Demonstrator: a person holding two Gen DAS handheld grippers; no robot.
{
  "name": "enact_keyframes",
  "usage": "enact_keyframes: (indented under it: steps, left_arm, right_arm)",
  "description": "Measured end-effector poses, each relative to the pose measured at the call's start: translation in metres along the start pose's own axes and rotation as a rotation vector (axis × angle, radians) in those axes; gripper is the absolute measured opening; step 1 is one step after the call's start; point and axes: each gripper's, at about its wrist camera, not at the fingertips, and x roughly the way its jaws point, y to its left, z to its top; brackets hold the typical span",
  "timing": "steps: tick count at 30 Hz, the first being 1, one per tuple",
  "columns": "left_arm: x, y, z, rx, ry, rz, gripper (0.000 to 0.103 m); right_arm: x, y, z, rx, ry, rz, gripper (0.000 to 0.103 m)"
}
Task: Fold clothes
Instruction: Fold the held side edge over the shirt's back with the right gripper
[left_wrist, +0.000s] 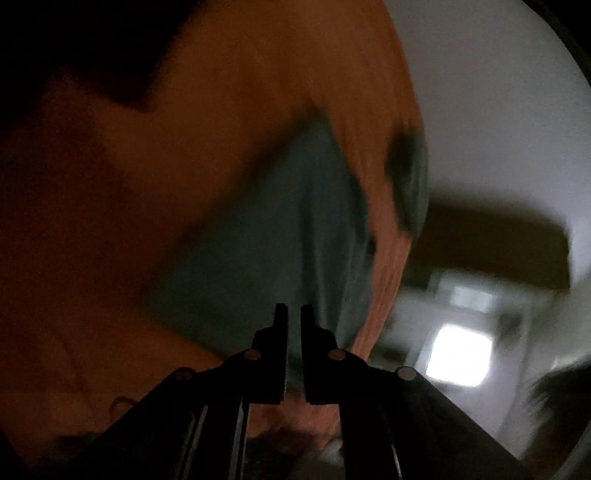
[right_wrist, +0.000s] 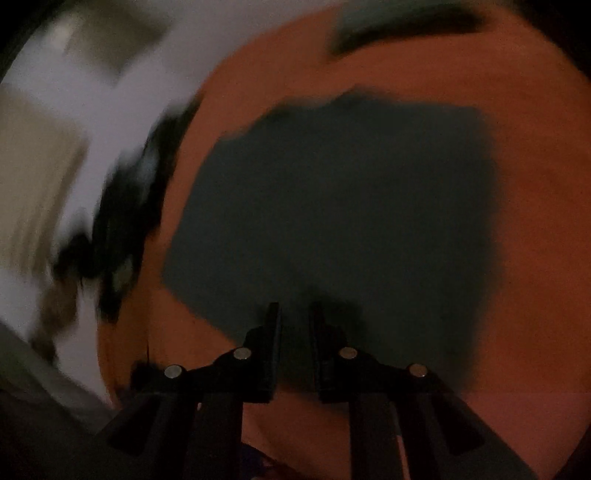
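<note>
Clearly, from the left wrist, the left gripper (left_wrist: 293, 314) has its jaws together, nothing visibly pinched; a dark teal garment (left_wrist: 266, 236) lies just ahead on the orange surface (left_wrist: 110, 184). Beyond to the right: a white wall, a bright window.

From the right wrist, the right gripper (right_wrist: 294, 314) stands slightly apart, empty, over the garment's near edge (right_wrist: 332, 206). Best pinch an edge cleanly and carry the fold over evenly.

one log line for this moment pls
left gripper: shut, empty | right gripper: slightly open, empty | dark teal garment: flat on orange cloth surface
</note>
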Motion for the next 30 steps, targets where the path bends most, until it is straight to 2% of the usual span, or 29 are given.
enact_keyframes:
  steps: [2, 4, 6, 7, 9, 14, 16, 17, 19, 20, 22, 23, 25, 27, 29, 30]
  left_arm:
    - [0.048, -0.016, -0.005, 0.068, 0.117, 0.048, 0.007]
    - [0.091, -0.007, -0.014, 0.088, 0.219, 0.113, 0.007]
    - [0.114, 0.007, -0.017, 0.09, 0.272, 0.213, 0.007]
    - [0.121, 0.015, -0.018, 0.081, 0.287, 0.245, 0.007]
    - [0.11, 0.035, -0.017, 0.019, 0.26, 0.228, 0.007]
    - [0.071, 0.066, -0.013, -0.088, 0.193, 0.24, 0.007]
    - [0.059, 0.056, -0.012, -0.082, 0.192, 0.248, 0.007]
    - [0.058, 0.044, -0.01, -0.046, 0.193, 0.245, 0.007]
    - [0.065, 0.016, -0.004, 0.03, 0.202, 0.242, 0.007]
    - [0.074, 0.011, 0.001, 0.033, 0.207, 0.261, 0.007]
    - [0.091, 0.001, 0.01, 0.038, 0.218, 0.301, 0.007]
    - [0.099, -0.004, 0.015, 0.041, 0.223, 0.321, 0.007]
    - [0.114, -0.01, 0.023, 0.035, 0.23, 0.349, 0.007]
    - [0.113, 0.004, 0.03, -0.029, 0.222, 0.317, 0.007]
    - [0.11, 0.015, 0.035, -0.09, 0.215, 0.285, 0.007]
    - [0.105, 0.015, 0.036, -0.107, 0.21, 0.274, 0.007]
  right_arm:
    - [0.044, 0.023, 0.013, -0.092, 0.144, 0.019, 0.013]
    - [0.068, 0.021, 0.033, -0.11, 0.227, -0.024, 0.013]
    - [0.086, 0.014, 0.053, -0.119, 0.289, -0.073, 0.013]
    - [0.088, 0.009, 0.066, -0.127, 0.294, -0.108, 0.013]
    - [0.075, -0.011, 0.089, -0.116, 0.264, -0.165, 0.013]
    - [0.027, -0.056, 0.146, -0.001, 0.102, -0.362, 0.013]
    - [0.018, -0.048, 0.151, -0.003, 0.077, -0.278, 0.013]
    - [0.02, -0.041, 0.151, -0.014, 0.089, -0.225, 0.013]
    - [0.045, -0.019, 0.146, -0.073, 0.19, -0.094, 0.013]
    - [0.059, -0.017, 0.143, -0.093, 0.241, -0.099, 0.013]
    - [0.088, -0.018, 0.135, -0.124, 0.336, -0.164, 0.012]
    - [0.102, -0.019, 0.132, -0.14, 0.384, -0.197, 0.0]
    - [0.087, -0.035, 0.147, -0.076, 0.307, -0.242, 0.0]
    - [0.064, -0.054, 0.165, 0.003, 0.201, -0.282, 0.0]
    - [0.044, -0.066, 0.176, 0.003, 0.137, -0.412, 0.0]
    - [0.035, -0.066, 0.175, 0.004, 0.116, -0.421, 0.003]
